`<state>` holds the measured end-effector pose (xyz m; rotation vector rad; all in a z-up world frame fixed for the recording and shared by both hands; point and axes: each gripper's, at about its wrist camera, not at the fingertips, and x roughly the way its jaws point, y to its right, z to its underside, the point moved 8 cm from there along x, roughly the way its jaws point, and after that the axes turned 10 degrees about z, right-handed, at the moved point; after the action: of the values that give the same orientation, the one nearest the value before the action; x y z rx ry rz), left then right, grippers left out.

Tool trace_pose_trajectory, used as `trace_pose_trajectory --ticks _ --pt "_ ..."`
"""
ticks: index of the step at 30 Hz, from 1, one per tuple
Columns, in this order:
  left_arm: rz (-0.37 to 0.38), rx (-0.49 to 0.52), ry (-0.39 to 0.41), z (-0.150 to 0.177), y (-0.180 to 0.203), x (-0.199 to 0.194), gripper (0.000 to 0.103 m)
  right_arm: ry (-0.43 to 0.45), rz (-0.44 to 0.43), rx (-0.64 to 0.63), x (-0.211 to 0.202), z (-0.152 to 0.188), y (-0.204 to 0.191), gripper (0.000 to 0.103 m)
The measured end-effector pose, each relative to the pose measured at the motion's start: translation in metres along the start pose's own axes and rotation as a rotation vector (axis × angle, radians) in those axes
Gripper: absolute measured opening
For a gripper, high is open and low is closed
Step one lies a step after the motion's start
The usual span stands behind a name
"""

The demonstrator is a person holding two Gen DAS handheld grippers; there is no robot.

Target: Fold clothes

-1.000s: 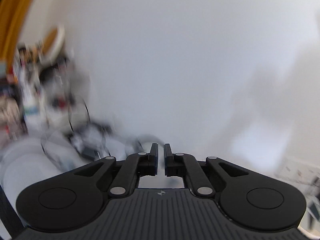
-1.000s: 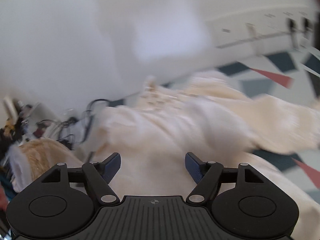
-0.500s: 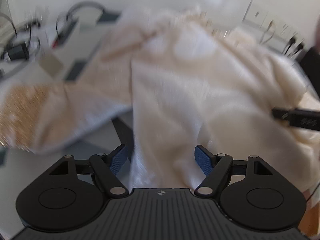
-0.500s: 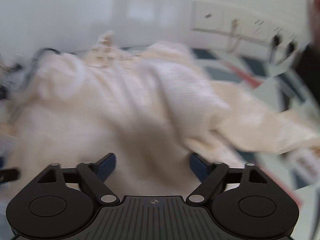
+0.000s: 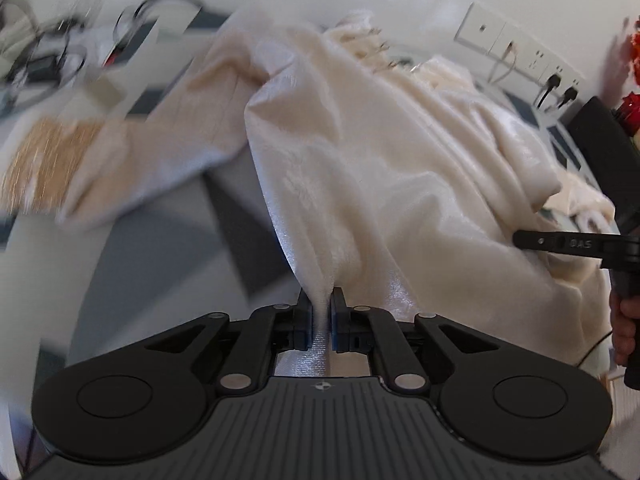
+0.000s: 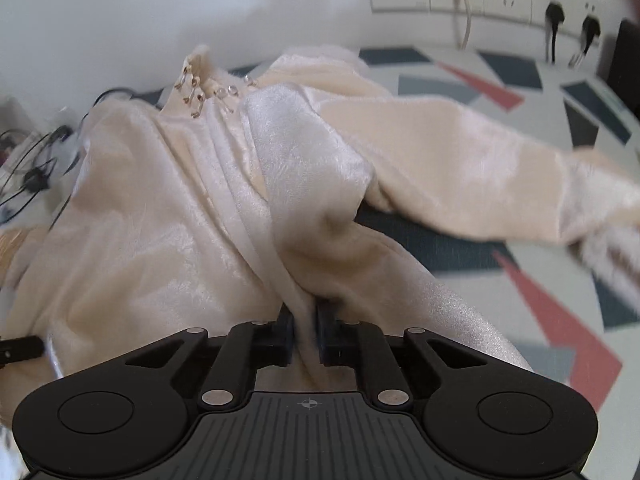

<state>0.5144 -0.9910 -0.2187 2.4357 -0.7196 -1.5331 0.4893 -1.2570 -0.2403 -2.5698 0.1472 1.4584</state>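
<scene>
My left gripper (image 5: 320, 316) and right gripper (image 6: 306, 328) each pinched the cream garment (image 6: 168, 220), which stretched toward twelve o'clock over the patterned floor (image 6: 560, 320).

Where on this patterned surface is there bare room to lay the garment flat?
Bare patterned surface shows right of the cream garment, below its spread sleeve, and more under the other sleeve. The far left corner is crowded with cables.

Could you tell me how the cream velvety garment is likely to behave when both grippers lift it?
Probably floppy: the cream garment drapes in soft folds from the right hand-held gripper. Likely somewhat slippery, given its sheen at the left hand-held gripper. Its beaded collar may snag.
</scene>
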Motion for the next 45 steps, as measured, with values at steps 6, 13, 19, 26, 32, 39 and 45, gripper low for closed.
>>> trace_pose_trajectory --ticks 6,13,19,26,32,39,45 --pt "-0.062 -0.023 0.045 -0.007 0.004 -0.024 0.025 -0.038 -0.086 0.046 -0.027 0.005 0.004 0.032" --pt "-0.087 0.066 0.290 -0.093 0.027 -0.077 0.071 0.189 -0.310 0.228 -0.099 -0.111 0.008 0.042" --pt "-0.116 0.166 0.432 -0.184 0.043 -0.101 0.099 0.328 -0.298 0.325 -0.126 -0.205 0.025 0.045" --pt "-0.123 0.300 0.305 -0.208 0.004 -0.052 0.103 0.193 -0.158 0.398 -0.065 -0.177 0.034 0.059" --pt "-0.092 0.310 0.129 -0.212 -0.055 0.021 0.102 0.212 0.076 0.261 0.007 -0.168 0.040 0.089" --pt "0.075 0.160 0.057 -0.196 -0.060 0.066 0.103 0.087 0.177 0.163 0.101 -0.159 0.009 0.091" --pt "0.009 0.177 0.024 -0.198 -0.054 0.085 0.103 -0.047 0.191 0.060 0.132 -0.157 -0.007 0.102"
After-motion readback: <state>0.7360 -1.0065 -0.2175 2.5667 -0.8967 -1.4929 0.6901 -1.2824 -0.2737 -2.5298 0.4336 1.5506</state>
